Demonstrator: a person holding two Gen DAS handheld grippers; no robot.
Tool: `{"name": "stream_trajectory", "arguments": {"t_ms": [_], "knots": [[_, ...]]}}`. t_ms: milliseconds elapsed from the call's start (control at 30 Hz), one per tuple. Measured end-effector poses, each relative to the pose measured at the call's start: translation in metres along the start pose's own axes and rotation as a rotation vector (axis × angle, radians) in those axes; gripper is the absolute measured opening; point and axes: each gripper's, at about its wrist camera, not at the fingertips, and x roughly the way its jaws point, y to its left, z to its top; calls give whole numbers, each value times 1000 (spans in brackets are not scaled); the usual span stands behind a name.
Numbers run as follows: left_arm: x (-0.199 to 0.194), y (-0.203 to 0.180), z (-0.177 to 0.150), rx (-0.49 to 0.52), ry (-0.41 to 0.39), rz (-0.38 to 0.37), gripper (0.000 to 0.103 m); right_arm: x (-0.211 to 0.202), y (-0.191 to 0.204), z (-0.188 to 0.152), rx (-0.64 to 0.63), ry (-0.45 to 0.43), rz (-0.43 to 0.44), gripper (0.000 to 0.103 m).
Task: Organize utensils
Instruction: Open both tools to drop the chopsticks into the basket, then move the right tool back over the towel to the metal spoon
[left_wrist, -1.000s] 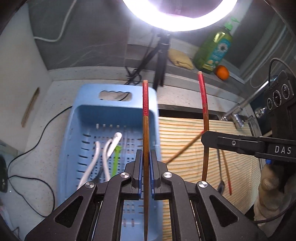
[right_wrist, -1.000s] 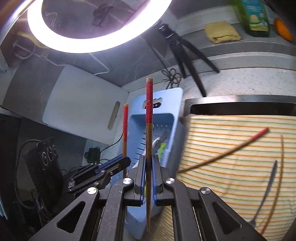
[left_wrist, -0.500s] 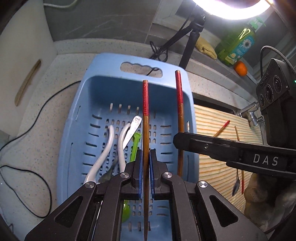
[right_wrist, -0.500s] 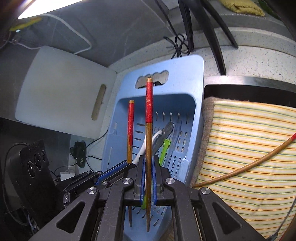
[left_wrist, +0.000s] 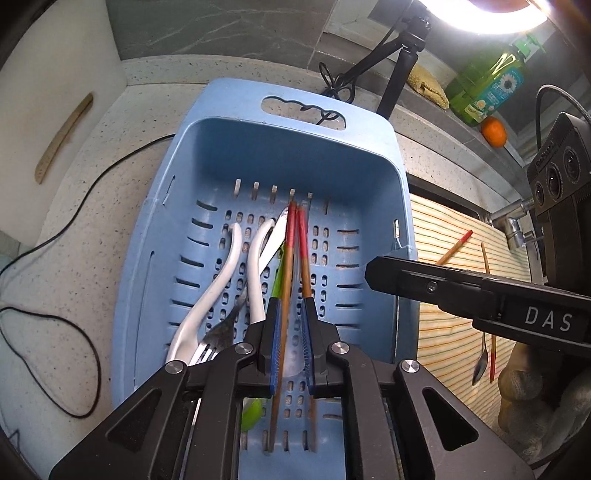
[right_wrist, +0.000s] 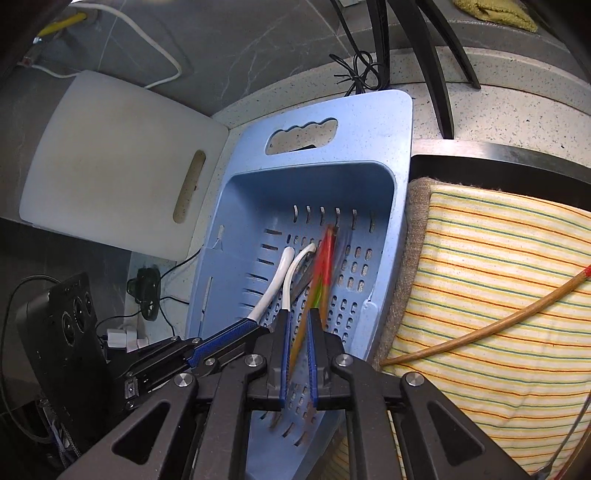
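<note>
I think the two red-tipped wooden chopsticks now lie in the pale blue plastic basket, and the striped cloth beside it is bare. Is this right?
Not quite: the striped cloth is not bare. The left wrist view shows a red-tipped chopstick and a metal spoon on it. The two red-tipped wooden chopsticks are inside the pale blue plastic basket.

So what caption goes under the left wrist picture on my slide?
Two red-tipped chopsticks drop from the opening left claw into the blue basket.

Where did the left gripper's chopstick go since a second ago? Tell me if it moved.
Yes. The chopstick dropped: its red tip, formerly level with the far counter, now lies inside the blue basket, between the left gripper's opening jaws.
</note>
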Motion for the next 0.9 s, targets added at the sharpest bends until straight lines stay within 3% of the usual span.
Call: {"name": "stream_trajectory", "arguments": {"t_ms": [333, 433, 533, 667, 800, 900], "knots": [[-23, -21, -14, 26, -46, 0, 12, -38, -6, -23, -54, -45, 14, 11], [-30, -36, -20, 53, -60, 0, 12, -58, -16, -33, -71, -69, 20, 19], [-36, -52, -29, 75, -73, -13, 19, -80, -32, -44, -76, -101, 18, 26], [-41, -75, -41, 101, -79, -19, 20, -110, -62, -57, -46, -130, 40, 33], [-44, -95, -53, 113, -88, -26, 30, -139, -95, -68, -13, -151, 42, 34], [-44, -111, -64, 116, -90, -27, 30, -157, -119, -75, 12, -153, 50, 34]]}}
